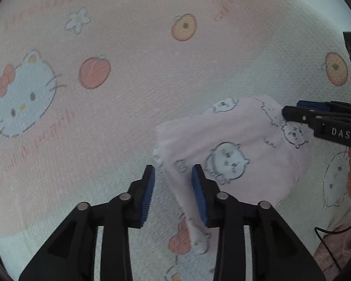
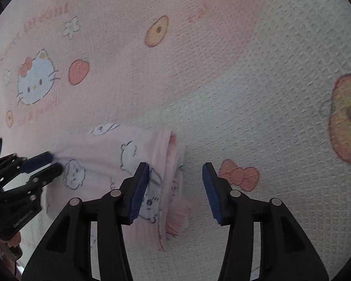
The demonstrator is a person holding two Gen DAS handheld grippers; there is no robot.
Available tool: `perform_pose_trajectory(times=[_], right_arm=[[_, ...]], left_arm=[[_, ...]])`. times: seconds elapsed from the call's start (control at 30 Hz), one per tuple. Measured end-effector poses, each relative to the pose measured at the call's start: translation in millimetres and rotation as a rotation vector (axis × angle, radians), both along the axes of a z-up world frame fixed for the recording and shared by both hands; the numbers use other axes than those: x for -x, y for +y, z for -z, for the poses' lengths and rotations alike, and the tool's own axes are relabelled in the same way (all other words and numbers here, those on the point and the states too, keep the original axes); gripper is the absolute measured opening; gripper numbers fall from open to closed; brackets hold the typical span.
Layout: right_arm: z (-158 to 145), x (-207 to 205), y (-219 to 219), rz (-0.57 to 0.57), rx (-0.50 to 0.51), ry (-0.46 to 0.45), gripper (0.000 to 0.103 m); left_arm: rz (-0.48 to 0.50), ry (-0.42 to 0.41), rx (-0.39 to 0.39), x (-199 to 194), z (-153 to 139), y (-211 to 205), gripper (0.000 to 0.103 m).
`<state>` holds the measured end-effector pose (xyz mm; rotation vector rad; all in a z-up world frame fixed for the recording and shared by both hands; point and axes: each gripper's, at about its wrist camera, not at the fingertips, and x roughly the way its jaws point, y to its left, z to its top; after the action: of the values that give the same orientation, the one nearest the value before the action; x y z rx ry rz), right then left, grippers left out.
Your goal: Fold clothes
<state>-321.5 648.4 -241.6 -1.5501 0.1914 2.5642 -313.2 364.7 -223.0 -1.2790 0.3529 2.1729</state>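
One folded pink garment [image 1: 236, 145] is flanked by both grippers, left [image 1: 173, 187] and right [image 2: 175, 187], jaws apart, unclamped; plenty of mat [image 1: 128, 70] is left bare around.

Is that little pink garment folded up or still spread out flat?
Folded: the pink garment lies as a compact bundle on the patterned sheet, with stacked layers showing at its edge.

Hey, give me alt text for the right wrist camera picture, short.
A folded pink garment printed with cartoon animals lies on a pink cartoon-cat bedsheet. The right claw stands open over the garment's ribbed edge, and the left claw reaches its far side from the left.
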Motion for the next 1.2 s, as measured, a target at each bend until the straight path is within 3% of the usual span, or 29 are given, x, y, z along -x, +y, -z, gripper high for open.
perform_pose_trajectory(times=[0.13,0.27,0.3,0.33,0.37,0.47,0.6,0.67,0.83,0.93,1.03,1.1,1.2], right_arm=[[-8.8,0.7,6.3,0.113,-0.076,0.006,0.049],[-21.9,-9.2,-11.5,0.138,-0.13,0.028,0.052],[-27.8,-14.2,-17.5,0.137,-0.109,0.043,0.054],[-32.7,-15.7,-26.7,0.14,-0.086,0.055,0.065],[-38.0,-16.5,-37.5,0.142,-0.066,0.063,0.072],[-58.9,-14.5,-84.3,0.101,-0.038,0.08,0.078],[-90.5,-14.7,-163.6,0.017,-0.011,0.111,0.079],[-105.5,-17.9,-204.4,-0.024,0.016,0.127,0.091],[-130.0,-49.3,-293.2,-0.087,0.077,0.128,0.092],[-146.2,-69.3,-335.9,-0.097,0.039,0.13,0.092],[-163.5,-95.5,-369.8,-0.099,0.001,0.15,0.093],[-172.8,-113.5,-385.1,-0.09,0.022,0.161,0.099],[-184.2,-133.5,-402.9,-0.07,0.041,0.184,0.1]], left_arm=[[-0.064,-0.02,-0.015,5.8,-9.6,-38.3,0.047],[-0.143,-0.029,-0.027,11.0,-28.1,-80.4,0.048],[-0.163,-0.025,-0.029,12.0,-34.9,-92.3,0.05],[-0.182,-0.009,-0.027,12.8,-42.8,-104.7,0.052],[-0.202,0.007,-0.021,15.2,-49.7,-117.0,0.055],[-0.266,0.037,-0.002,27.3,-65.8,-154.9,0.056],[-0.363,0.064,-0.01,37.2,-87.2,-207.8,0.057],[-0.405,0.082,-0.017,35.3,-96.9,-233.9,0.058],[-0.45,0.131,-0.022,7.9,-130.0,-279.7,0.061],[-0.473,0.163,-0.016,-14.5,-154.0,-301.3,0.061],[-0.496,0.185,-0.015,-36.8,-178.9,-319.8,0.062],[-0.509,0.203,-0.038,-53.7,-195.4,-332.6,0.062],[-0.525,0.24,-0.063,-82.7,-215.2,-345.3,0.066]])
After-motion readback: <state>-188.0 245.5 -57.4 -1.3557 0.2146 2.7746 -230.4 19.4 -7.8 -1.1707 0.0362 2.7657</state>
